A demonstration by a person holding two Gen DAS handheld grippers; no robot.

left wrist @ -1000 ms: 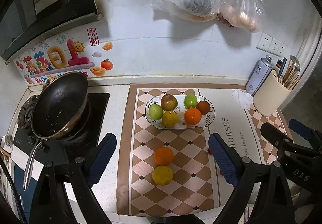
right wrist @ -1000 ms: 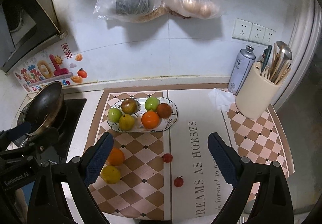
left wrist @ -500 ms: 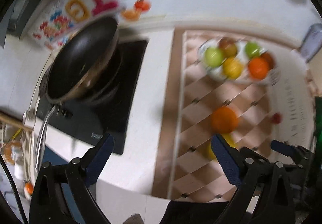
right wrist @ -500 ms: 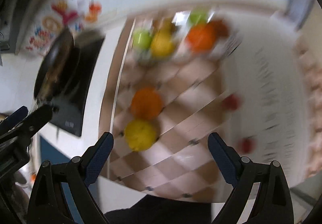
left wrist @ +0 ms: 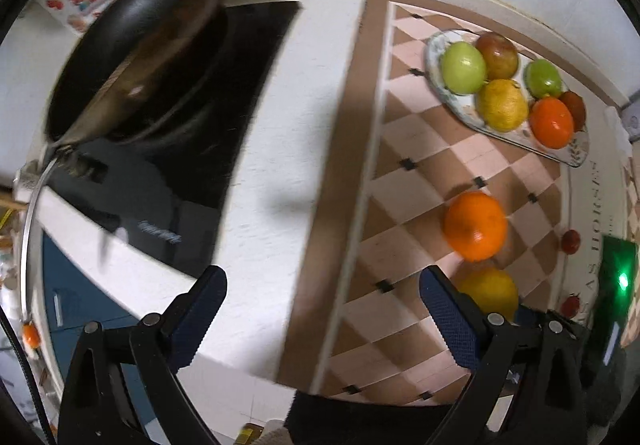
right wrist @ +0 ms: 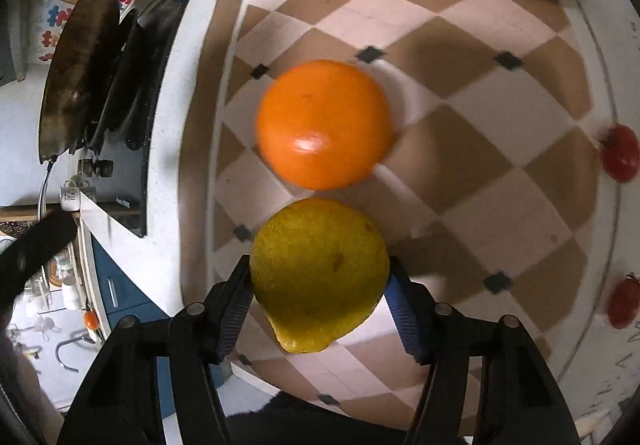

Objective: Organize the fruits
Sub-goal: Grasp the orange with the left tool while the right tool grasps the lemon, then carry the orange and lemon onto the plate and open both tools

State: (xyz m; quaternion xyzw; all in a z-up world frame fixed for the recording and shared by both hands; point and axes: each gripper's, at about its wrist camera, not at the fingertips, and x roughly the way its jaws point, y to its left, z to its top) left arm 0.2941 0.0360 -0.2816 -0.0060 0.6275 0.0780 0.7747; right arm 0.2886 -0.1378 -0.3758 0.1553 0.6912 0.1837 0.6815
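The right gripper (right wrist: 320, 309) fingers, just closing, are clasping the yellow lemon (right wrist: 320, 273) on the checkered mat (right wrist: 480, 133) lettered "AS HORSES", while the left gripper (left wrist: 320, 309) is hanging spread wide, empty.

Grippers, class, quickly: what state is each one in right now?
Left gripper: open, nothing between its jaws.
Right gripper: jaws just closing around the round yellow lemon.

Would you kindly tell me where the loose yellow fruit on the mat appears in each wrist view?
Left wrist: yellow fruit lower right, behind the left claw's right finger.
Right wrist: bottom centre, between the right claw's fingers.
Shared landmark: loose orange just beyond it.
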